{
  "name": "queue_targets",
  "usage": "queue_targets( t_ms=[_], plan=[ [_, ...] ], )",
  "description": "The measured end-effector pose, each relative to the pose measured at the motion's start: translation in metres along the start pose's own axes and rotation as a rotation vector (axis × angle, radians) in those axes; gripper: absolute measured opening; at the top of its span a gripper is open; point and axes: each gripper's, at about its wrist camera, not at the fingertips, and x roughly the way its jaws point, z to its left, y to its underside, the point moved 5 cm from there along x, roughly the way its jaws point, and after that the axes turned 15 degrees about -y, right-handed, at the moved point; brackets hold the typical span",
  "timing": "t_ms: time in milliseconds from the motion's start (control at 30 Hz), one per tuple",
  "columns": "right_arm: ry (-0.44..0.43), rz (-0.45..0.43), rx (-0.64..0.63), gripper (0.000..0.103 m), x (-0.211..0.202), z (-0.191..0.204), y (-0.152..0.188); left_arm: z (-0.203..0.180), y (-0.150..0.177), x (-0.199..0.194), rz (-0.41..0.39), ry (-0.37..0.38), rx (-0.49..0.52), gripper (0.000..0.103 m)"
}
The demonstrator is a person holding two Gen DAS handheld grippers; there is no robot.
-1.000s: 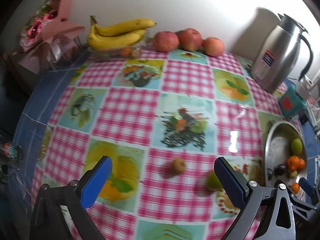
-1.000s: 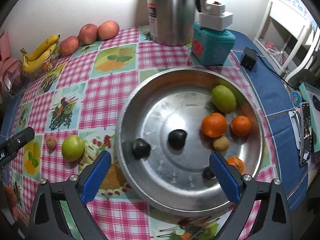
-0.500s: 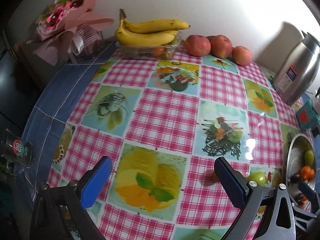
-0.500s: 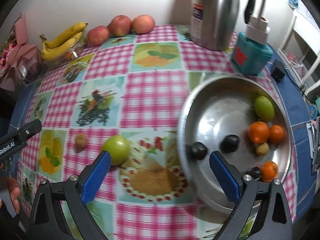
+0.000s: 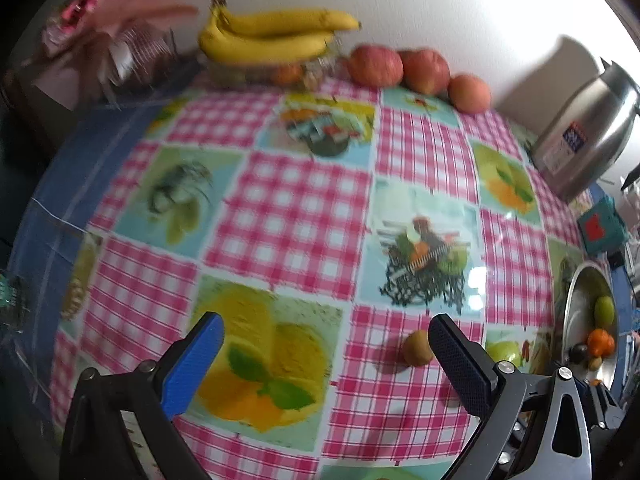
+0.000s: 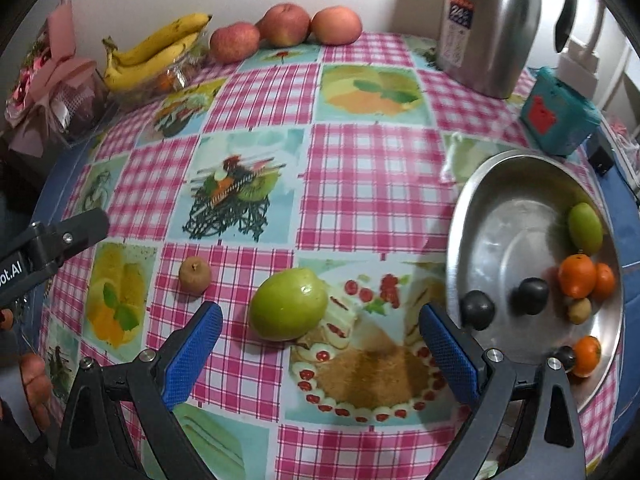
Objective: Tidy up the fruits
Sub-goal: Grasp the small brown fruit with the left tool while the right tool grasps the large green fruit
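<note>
The right gripper point(image 6: 320, 356), jaws apart, has closed on the green apple point(image 6: 288, 304).

Home dining table, checked fruit-print tablecloth point(image 6: 360, 168), steel thermos jug point(image 6: 492, 24), bananas point(image 6: 156, 52)

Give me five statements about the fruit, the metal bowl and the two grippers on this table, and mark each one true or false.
1. The green apple lies on the tablecloth, outside the metal bowl. True.
2. The right gripper is shut on the green apple. False: its jaws stand wide open with nothing between them, and the apple lies just ahead of them.
3. Three red apples sit in a row by the wall. True.
4. The bananas are in the metal bowl. False: they rest on a clear container at the far edge of the table.
5. The left gripper holds the small brown fruit. False: it is open, and the fruit lies on the cloth.
</note>
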Motion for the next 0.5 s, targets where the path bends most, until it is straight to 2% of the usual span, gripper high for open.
queue_targets(
  t_ms=[233,500],
  plan=[
    [0.008,0.059,-0.032,0.099,0.025,0.003,0.007,-0.01,0.006,0.017,0.035,0.024,0.01,0.103],
    [0.02,0.073,-0.035,0.099,0.034,-0.004,0.008,-0.02,0.01,0.026,0.055,0.055,0.027,0.103]
  ],
)
